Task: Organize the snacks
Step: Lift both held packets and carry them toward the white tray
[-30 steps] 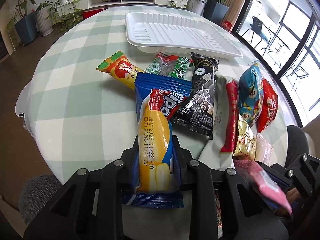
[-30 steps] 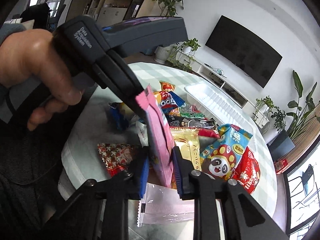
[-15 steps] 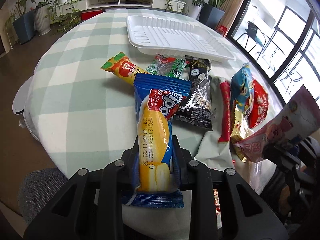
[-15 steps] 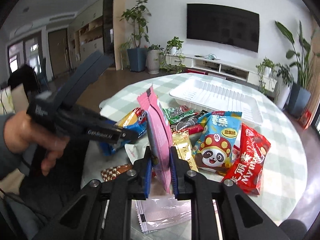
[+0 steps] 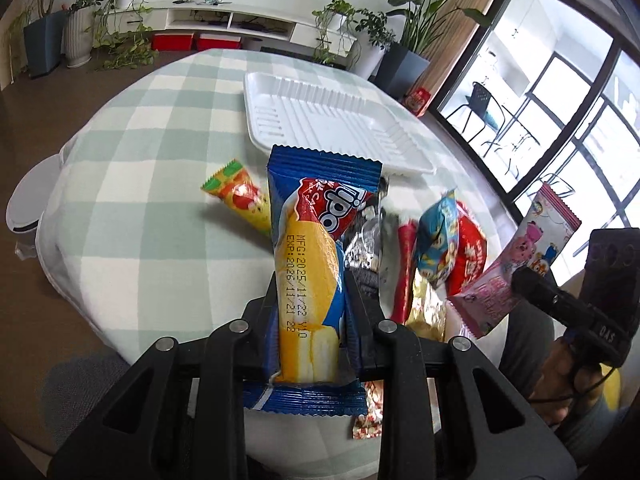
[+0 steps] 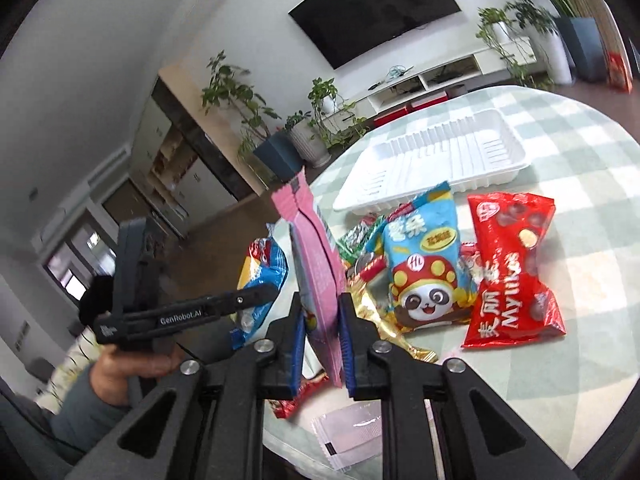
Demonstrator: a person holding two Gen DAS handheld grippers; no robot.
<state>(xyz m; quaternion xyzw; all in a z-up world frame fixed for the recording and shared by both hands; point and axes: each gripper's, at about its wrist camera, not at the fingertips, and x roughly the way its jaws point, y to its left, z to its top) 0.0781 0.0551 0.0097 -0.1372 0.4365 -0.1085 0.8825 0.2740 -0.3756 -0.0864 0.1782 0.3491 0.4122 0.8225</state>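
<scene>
Above the near edge of the round counter (image 5: 132, 216) with its green-and-white checked cloth, the left claw (image 5: 310, 320) is clenched on a blue Tipo snack pack (image 5: 316, 248), which stands upright between its jaws, lifted clear of the cloth. To the right, the right claw (image 6: 322, 344) is clenched on a pink snack pouch (image 6: 316, 256), held edge-on and upright above the pile. At the far side of the counter lies a white ribbed tray (image 5: 320, 120). Between the tray and the claws the other snacks lie in a loose heap: an orange-and-green candy pack (image 5: 240, 196) to the left, a black-and-silver packet (image 5: 366, 240) partly behind the Tipo pack, a slim red stick pack (image 5: 404, 264), a blue panda-printed bag (image 6: 424, 264), a red Mylikes bag (image 6: 512, 268) touching its right side, and a gold wrapper (image 6: 376, 320) beneath them. A clear sachet (image 6: 352, 440) lies at the near edge.
</scene>
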